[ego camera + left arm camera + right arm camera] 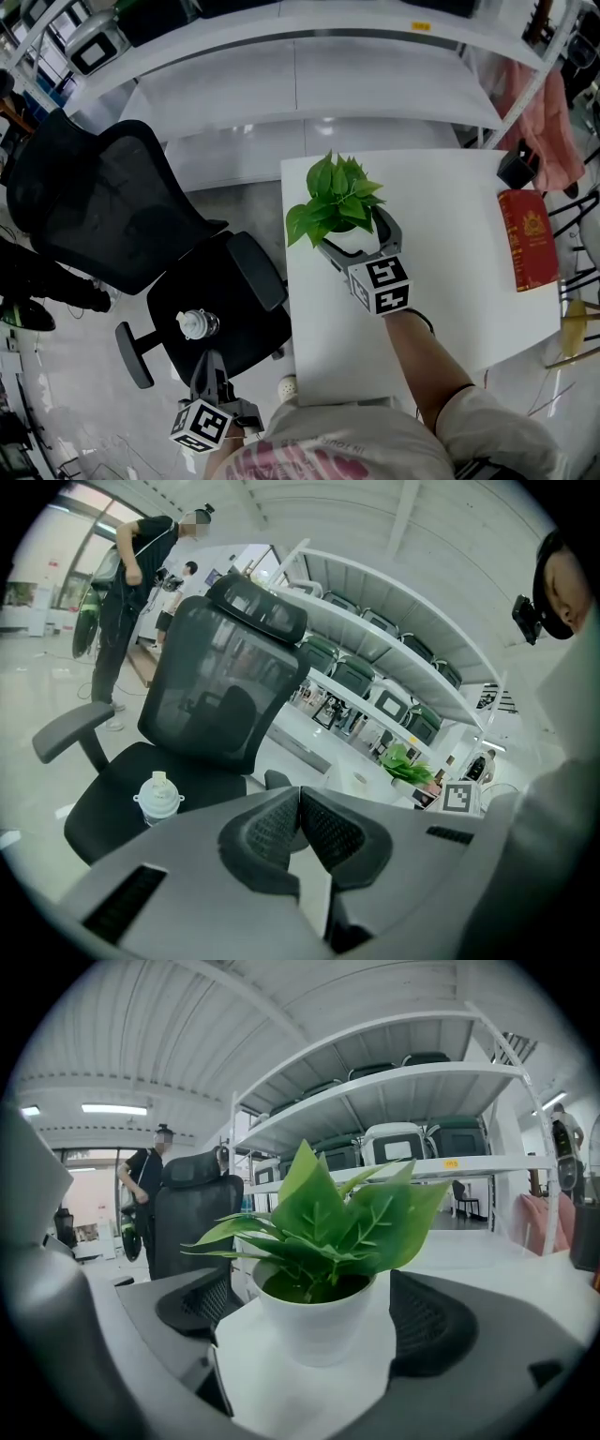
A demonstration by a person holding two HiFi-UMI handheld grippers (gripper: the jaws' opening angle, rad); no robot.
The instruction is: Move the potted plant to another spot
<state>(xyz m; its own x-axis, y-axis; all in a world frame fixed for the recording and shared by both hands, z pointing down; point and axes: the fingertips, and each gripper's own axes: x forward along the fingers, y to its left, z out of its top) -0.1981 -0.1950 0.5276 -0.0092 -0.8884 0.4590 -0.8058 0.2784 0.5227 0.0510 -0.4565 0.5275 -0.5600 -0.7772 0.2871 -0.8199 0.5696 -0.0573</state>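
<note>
Table (450, 272) sits right of the office chair (112, 202), with shelves (309, 84) behind both. Potted plant (337, 202) stands on the table's far-left part, between the spread jaws of the right gripper (354, 230), one pad either side, neither pressing on the pot. Book (527, 239) lies at the table's right edge. Bottle (197, 324) stands on the chair seat. Left gripper (211, 361) is just in front of the chair, jaws together.

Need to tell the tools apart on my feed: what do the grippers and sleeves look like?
Left gripper and right gripper are alike: grey, two curved jaws, black mesh-textured pads. Each bears a white cube with black square markers. The sleeve is short and light-coloured.
</note>
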